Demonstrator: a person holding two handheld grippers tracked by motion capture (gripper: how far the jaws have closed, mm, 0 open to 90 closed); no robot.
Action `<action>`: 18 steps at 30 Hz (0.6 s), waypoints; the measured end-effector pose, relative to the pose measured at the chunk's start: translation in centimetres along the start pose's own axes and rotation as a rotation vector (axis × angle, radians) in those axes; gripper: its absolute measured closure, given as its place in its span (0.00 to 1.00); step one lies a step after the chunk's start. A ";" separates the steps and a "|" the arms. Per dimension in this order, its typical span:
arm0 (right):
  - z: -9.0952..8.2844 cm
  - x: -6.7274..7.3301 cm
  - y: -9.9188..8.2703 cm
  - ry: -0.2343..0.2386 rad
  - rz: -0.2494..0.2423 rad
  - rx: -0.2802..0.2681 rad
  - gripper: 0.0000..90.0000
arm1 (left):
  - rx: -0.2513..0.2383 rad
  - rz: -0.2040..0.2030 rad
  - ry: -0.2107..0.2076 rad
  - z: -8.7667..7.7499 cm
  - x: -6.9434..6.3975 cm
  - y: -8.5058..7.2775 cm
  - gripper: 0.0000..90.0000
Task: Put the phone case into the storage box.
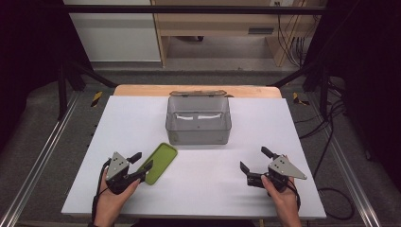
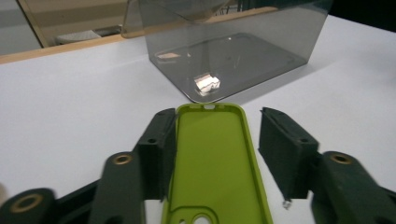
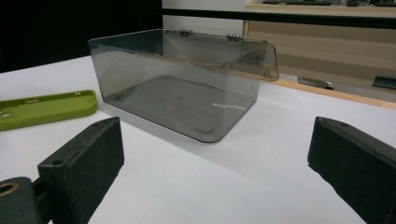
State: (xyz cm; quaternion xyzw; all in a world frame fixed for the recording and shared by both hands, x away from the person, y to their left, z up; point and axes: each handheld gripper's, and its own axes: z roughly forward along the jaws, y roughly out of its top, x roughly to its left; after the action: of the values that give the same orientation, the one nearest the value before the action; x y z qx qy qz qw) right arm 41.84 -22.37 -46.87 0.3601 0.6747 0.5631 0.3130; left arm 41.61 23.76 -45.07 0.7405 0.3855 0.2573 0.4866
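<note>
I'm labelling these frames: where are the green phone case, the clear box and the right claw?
green phone case (image 2: 212,158), left gripper view, its inner floor.
clear box (image 3: 182,100), right gripper view, its front wall.
right claw (image 1: 254,160), high view, midway between its tips.

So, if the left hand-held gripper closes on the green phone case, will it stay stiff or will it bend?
The green phone case looks like a thin open shell with low walls, so it probably flexes if squeezed across its width. It seems light and lies flat on the white table, unlikely to roll. The left hand-held gripper, open, straddles it.
</note>
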 end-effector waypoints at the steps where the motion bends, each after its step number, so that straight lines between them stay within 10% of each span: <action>1: 0.1 0.0 0.0 0.001 0.002 0.000 0.04 | 0.012 -0.012 -0.004 0.3 -0.1 0.0 0.57; 12: 0.8 0.6 -0.3 0.009 -0.026 0.033 0.05 | 0.167 0.050 -0.072 4.7 -2.8 2.1 1.00; 18: 0.7 0.5 -0.3 -0.007 -0.015 0.033 0.05 | 0.245 0.089 -0.060 6.4 -3.3 3.2 1.00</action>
State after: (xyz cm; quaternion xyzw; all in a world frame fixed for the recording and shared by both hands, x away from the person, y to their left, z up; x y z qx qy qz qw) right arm 42.16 -21.64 -47.33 0.3620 0.6855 0.5483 0.3138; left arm 45.63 16.97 -44.63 0.8183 0.3659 0.2073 0.3918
